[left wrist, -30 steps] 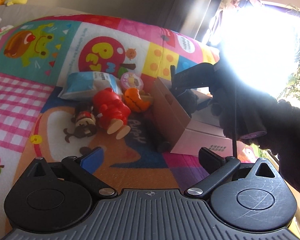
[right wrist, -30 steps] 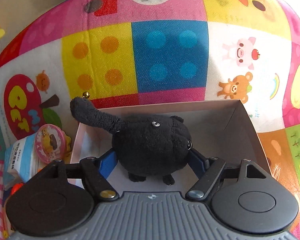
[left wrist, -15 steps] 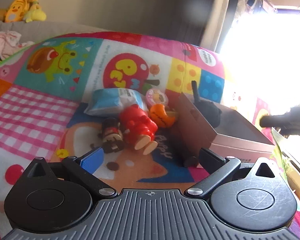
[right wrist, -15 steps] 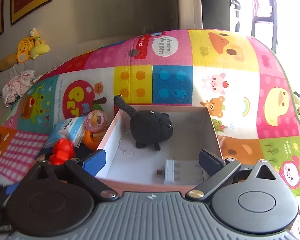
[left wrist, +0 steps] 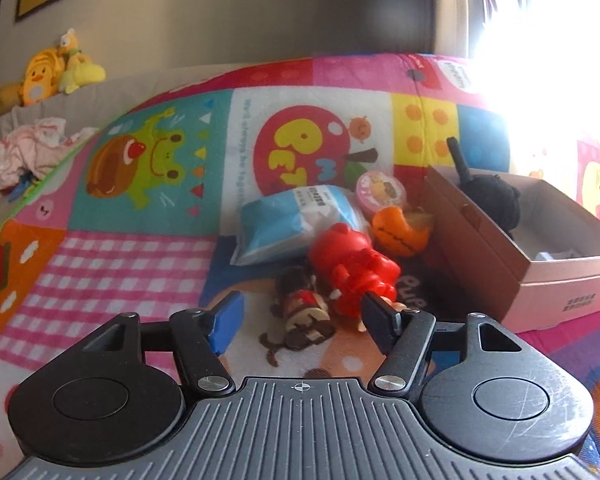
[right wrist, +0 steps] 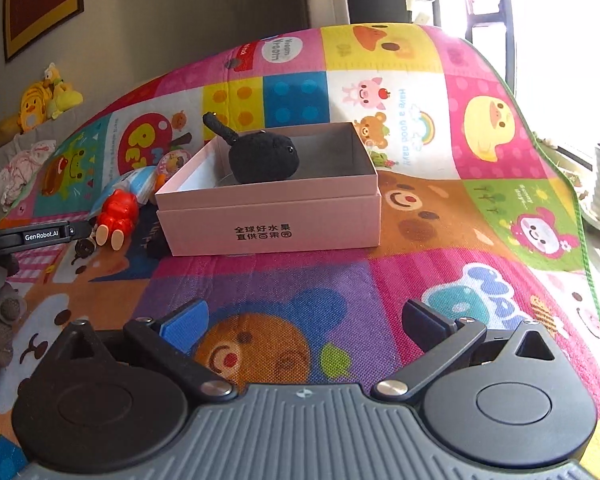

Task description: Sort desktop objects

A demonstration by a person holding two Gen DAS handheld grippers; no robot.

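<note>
Left gripper (left wrist: 300, 322) hangs just above the toy pile, jaws closing, nothing pinched yet; the small brown figure (left wrist: 302, 308) lies between and just beyond the fingers, the red plastic figure (left wrist: 354, 270) touching its right side. Right gripper (right wrist: 304, 322) is spread wide and empty, well back from the pink cardboard box (right wrist: 268, 220) over the printed play mat (right wrist: 440, 240) (soft woven surface, no desk in view).

Handling, as a guess: the brown figure looks like hard moulded plastic or wood, light, stiff, rounded, so it may roll or squirt out if pinched on the head; best taken across the torso, side to side. The red figure is glossy, smooth, probably slippery, lumpy limbs with tan feet; grip the body, not a leg. The blue pouch (left wrist: 292, 224) behind them is soft film, crinkly, will deform, so pinch an edge or the middle bulk. The orange toy (left wrist: 400, 232) is curved and rubbery-looking, the pink round tin (left wrist: 380, 188) flat-lidded and stiff.

The black plush cat (right wrist: 262, 156) already sits in the box (fuzzy, squashy, tail sticking up over the rim). Box walls are rigid card, matte, open top.
</note>
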